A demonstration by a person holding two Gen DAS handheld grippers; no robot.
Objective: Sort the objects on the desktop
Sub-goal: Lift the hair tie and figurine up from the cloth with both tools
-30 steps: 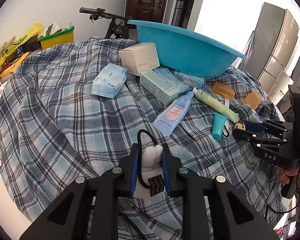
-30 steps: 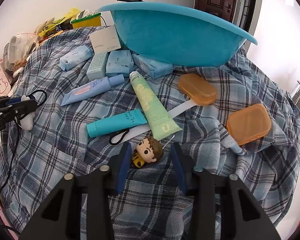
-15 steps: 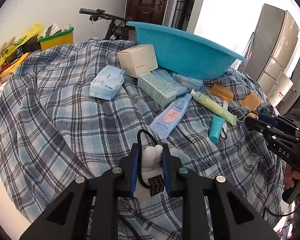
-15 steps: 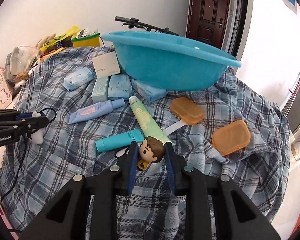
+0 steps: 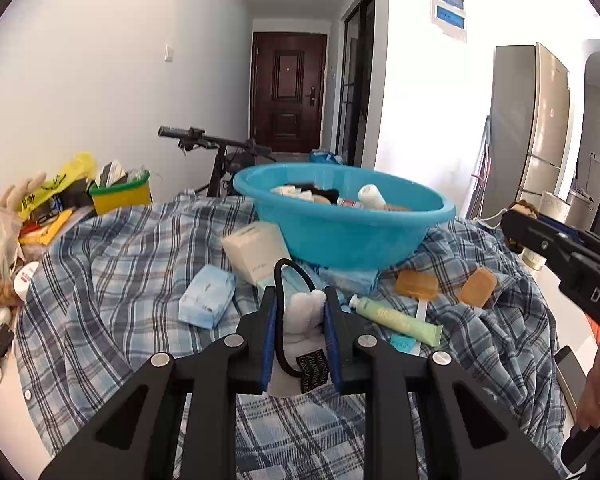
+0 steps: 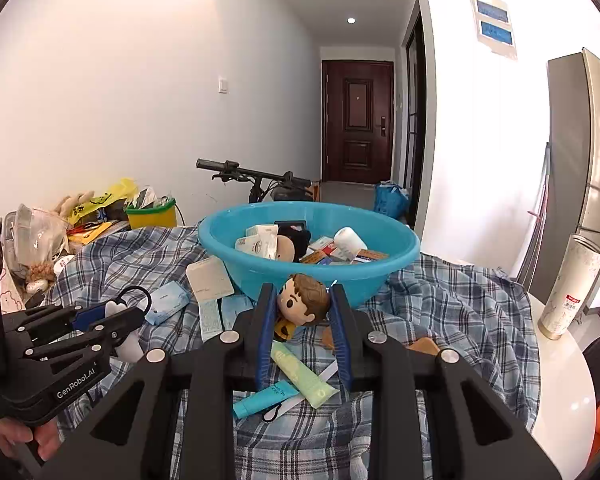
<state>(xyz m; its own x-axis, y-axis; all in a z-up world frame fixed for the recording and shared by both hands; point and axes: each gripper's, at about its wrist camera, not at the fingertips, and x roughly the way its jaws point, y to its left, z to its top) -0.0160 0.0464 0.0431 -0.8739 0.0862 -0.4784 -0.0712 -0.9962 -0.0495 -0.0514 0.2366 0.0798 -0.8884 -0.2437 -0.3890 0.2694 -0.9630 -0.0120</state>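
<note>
Blue-padded jaws of the left gripper clamp a white plush charm and the right gripper clamps a doll-head keychain, both short of the turquoise basin at twelve o'clock; released early, either could miss the rim.

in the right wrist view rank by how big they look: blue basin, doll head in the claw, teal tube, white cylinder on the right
1. blue basin
2. white cylinder
3. doll head and teal tube look alike in size; the doll head is nearer the camera, so unsure.
</note>
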